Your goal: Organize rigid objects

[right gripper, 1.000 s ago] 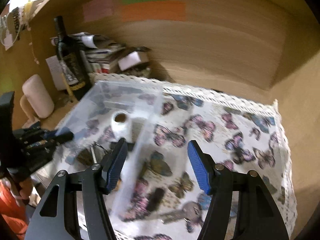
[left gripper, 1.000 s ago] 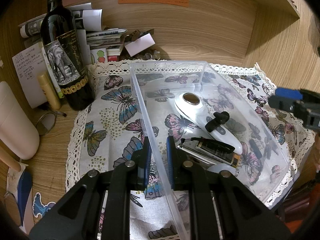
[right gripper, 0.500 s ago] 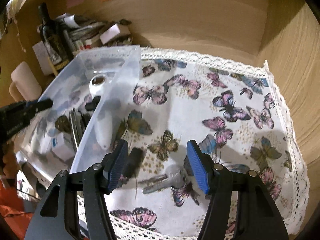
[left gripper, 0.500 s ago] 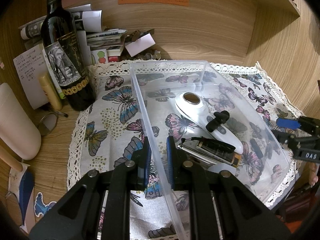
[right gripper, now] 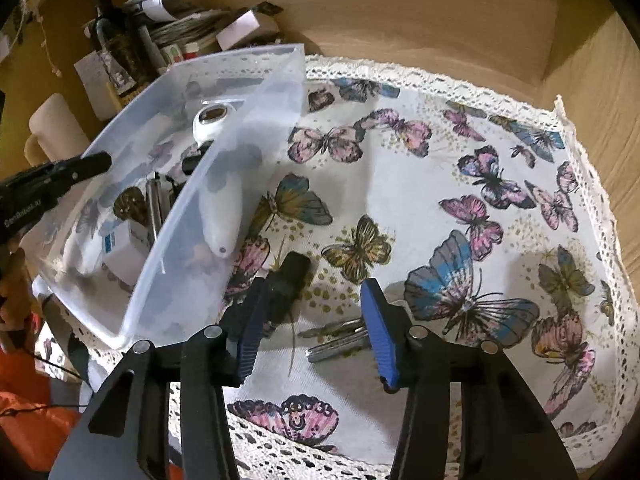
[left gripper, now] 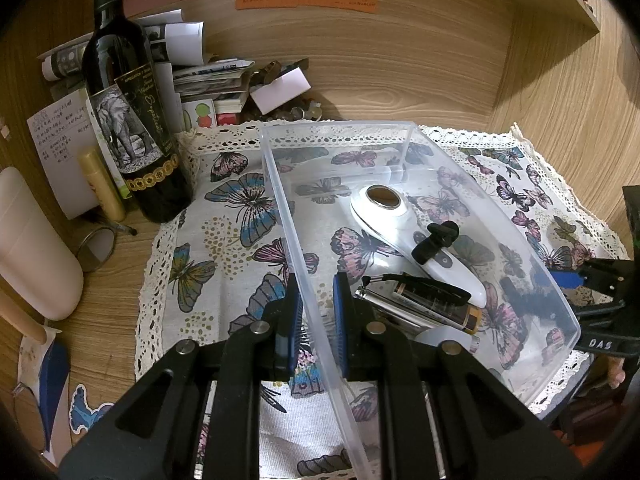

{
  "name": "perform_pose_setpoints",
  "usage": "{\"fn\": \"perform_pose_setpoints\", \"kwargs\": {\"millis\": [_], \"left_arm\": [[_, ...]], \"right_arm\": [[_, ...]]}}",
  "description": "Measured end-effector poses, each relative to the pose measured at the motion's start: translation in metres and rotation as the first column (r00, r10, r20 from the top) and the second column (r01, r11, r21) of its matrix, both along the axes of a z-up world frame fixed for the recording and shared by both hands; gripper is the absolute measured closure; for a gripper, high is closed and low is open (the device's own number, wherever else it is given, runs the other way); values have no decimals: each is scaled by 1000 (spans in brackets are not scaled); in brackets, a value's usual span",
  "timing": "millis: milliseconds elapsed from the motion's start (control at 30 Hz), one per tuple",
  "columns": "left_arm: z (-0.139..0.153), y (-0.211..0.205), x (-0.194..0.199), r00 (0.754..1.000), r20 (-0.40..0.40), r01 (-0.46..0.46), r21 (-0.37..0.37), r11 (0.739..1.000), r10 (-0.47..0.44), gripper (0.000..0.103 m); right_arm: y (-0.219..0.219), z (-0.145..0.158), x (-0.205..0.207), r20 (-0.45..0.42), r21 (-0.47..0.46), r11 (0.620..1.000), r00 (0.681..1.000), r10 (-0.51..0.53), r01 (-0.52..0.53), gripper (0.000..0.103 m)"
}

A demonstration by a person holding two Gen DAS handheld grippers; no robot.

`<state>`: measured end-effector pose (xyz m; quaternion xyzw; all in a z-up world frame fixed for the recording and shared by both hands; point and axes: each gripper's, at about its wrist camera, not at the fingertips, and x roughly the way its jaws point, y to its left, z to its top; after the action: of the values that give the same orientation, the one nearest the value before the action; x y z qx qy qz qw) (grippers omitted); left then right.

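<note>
A clear plastic bin (left gripper: 280, 184) stands on a butterfly cloth (left gripper: 224, 240). My left gripper (left gripper: 315, 322) is shut on the bin's near left wall. Inside lie a white handheld device (left gripper: 400, 224), a small black part (left gripper: 434, 240), a dark cylinder (left gripper: 432, 300) and a white box (right gripper: 120, 248). My right gripper (right gripper: 314, 326) is open, low over the cloth beside the bin (right gripper: 224, 184). Silver keys (right gripper: 340, 340) lie between its fingers, near the right one. A small black object (right gripper: 288, 280) lies by the left finger.
A wine bottle (left gripper: 128, 120), a gold tube (left gripper: 102, 184), a white cylinder (left gripper: 28, 248), a small round mirror (left gripper: 96, 246) and stacked papers (left gripper: 208, 80) stand left and behind the bin. Wooden walls close the back and right. The cloth (right gripper: 480, 200) spreads right of the bin.
My right gripper has dropped and come nearer the cloth, so the keys and black object now sit at its fingers. The left gripper stays clamped on the bin wall.
</note>
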<state>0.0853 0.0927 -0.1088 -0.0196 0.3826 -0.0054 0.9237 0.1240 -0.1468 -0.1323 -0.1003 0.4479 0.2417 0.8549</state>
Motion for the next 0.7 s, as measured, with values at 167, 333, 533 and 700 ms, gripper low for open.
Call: {"fn": "perform_pose_setpoints", "kwargs": {"millis": [167, 333, 533, 700], "left_arm": [[0, 0, 0, 1000, 1, 0, 1, 1000, 0, 89], [0, 0, 0, 1000, 0, 1, 1, 1000, -1, 89], [0, 0, 0, 1000, 0, 0, 1, 1000, 0, 89], [0, 0, 0, 1000, 0, 0, 0, 1000, 0, 89]], "right_arm": [[9, -6, -1, -2, -14, 999, 999, 34, -34, 64], [16, -12, 1, 27, -46, 998, 998, 50, -49, 81], [11, -8, 4, 58, -47, 999, 998, 13, -11, 87], [4, 10, 4, 99, -20, 1000, 995, -16, 18, 87]]}}
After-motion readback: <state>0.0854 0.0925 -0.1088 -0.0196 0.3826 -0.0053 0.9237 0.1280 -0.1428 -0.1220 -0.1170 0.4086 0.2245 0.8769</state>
